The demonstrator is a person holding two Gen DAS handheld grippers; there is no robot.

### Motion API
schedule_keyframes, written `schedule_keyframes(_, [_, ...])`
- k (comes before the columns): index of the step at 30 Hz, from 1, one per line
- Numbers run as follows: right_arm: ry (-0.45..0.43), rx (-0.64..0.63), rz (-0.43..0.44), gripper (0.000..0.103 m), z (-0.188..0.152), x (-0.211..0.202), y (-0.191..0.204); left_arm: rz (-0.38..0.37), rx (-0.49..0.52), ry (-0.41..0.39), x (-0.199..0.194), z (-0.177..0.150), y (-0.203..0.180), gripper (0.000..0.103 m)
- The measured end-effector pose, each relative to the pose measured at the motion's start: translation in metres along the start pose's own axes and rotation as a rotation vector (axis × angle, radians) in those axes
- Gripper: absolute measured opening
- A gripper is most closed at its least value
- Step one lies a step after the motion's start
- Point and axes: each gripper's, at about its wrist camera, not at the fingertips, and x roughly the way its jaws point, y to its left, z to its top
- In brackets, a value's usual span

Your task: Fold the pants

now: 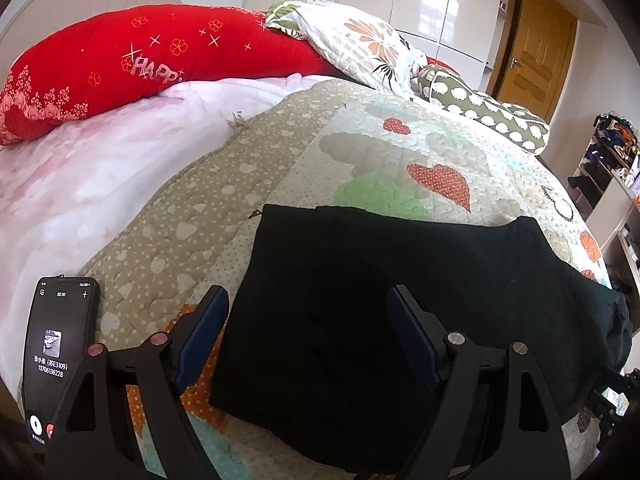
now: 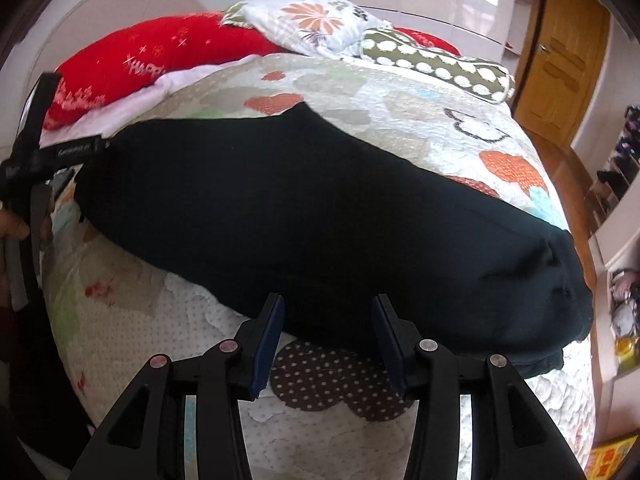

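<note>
Left wrist view showed my left gripper spread wide over the black pants at lower centre, gripping nothing. My right gripper stood apart, empty, at the pants' near edge on the quilt

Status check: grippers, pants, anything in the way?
Left gripper open, empty, over the black pants. Right gripper open, empty, at their near edge. Pants folded on patchwork quilt. Black phone beside, clear.

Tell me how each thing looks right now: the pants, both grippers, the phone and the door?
Pants: folded, lying flat on the quilt, not held.
Left gripper: open, empty, over the pants' edge.
Right gripper: open, empty, at the pants' near edge.
Phone: screen lit, lying on the bed.
Door: closed.
</note>
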Motion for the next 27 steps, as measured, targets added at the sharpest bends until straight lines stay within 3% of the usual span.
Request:
schedule_keyframes(3, [0.022,-0.028,0.0,0.046,0.0,0.011,0.004,0.001,0.014,0.01,0.002,-0.001,-0.003,0.082])
schedule_keyframes(6, [0.061,-0.03,0.037,0.032,-0.004,0.01,0.006,0.011,0.027,0.012,0.004,-0.001,-0.005,0.082])
schedule_keyframes(9, [0.092,-0.043,0.047,0.032,-0.007,0.001,0.008,0.006,0.016,0.018,0.005,-0.001,-0.003,0.082])
schedule_keyframes(15, [-0.031,0.081,0.122,0.033,0.012,-0.005,0.002,-0.021,0.007,-0.018,-0.005,0.001,-0.003,0.082])
schedule_keyframes(18, [0.023,0.124,0.153,0.033,0.007,0.022,0.005,-0.039,0.012,-0.009,-0.003,0.001,-0.005,0.085])
schedule_keyframes(21, [-0.035,0.226,0.198,0.033,-0.002,0.008,-0.009,-0.023,0.037,0.016,0.002,-0.001,-0.011,0.085])
schedule_keyframes(22, [-0.057,0.273,0.199,0.038,-0.007,-0.002,-0.02,-0.02,0.039,0.02,0.002,-0.001,-0.011,0.085])
schedule_keyframes(24, [-0.072,0.345,0.14,0.051,-0.019,-0.018,-0.042,-0.028,0.011,-0.022,-0.007,0.001,-0.008,0.085])
schedule_keyframes(27, [-0.105,0.491,0.077,0.053,-0.043,-0.042,-0.084,-0.056,-0.03,-0.173,-0.037,0.005,-0.003,0.085])
